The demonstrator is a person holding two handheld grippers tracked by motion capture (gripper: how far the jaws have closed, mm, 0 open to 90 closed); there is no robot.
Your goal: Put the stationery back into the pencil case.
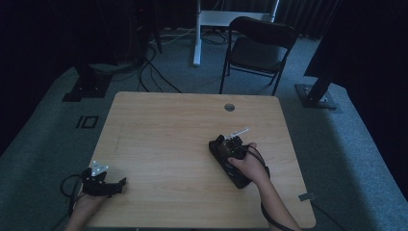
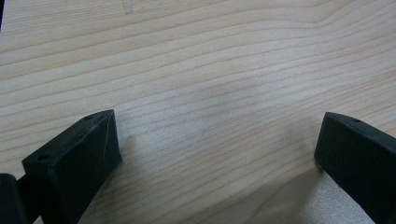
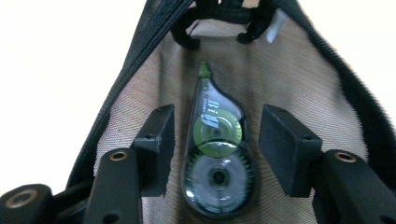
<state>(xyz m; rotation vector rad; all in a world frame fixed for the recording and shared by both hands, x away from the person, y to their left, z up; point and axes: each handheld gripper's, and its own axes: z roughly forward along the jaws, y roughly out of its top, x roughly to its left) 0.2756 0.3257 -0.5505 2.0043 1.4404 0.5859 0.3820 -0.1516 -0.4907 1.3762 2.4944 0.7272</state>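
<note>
A clear correction-tape dispenser (image 3: pixel 215 154) with green reels lies on the tan lining of an unzipped black pouch (image 3: pixel 299 60). My right gripper (image 3: pixel 219 126) is open, one jaw on each side of the dispenser; the left jaw is close to it and the right jaw stands apart. In the high view the right gripper (image 1: pixel 230 143) is over the dark pouch (image 1: pixel 217 149) at the table's right of centre, with a hand on it. My left gripper (image 1: pixel 118 186) is at the front left corner, open over bare wood (image 2: pixel 210 56) with nothing between its fingers (image 2: pixel 79 154).
The wooden table (image 1: pixel 163 139) has a round cable hole (image 1: pixel 229 107) near its far edge and a small grey tag (image 1: pixel 307 196) at its front right. A black chair (image 1: pixel 260 45), a white desk leg (image 1: pixel 197 33) and floor cables (image 1: pixel 149 67) lie beyond.
</note>
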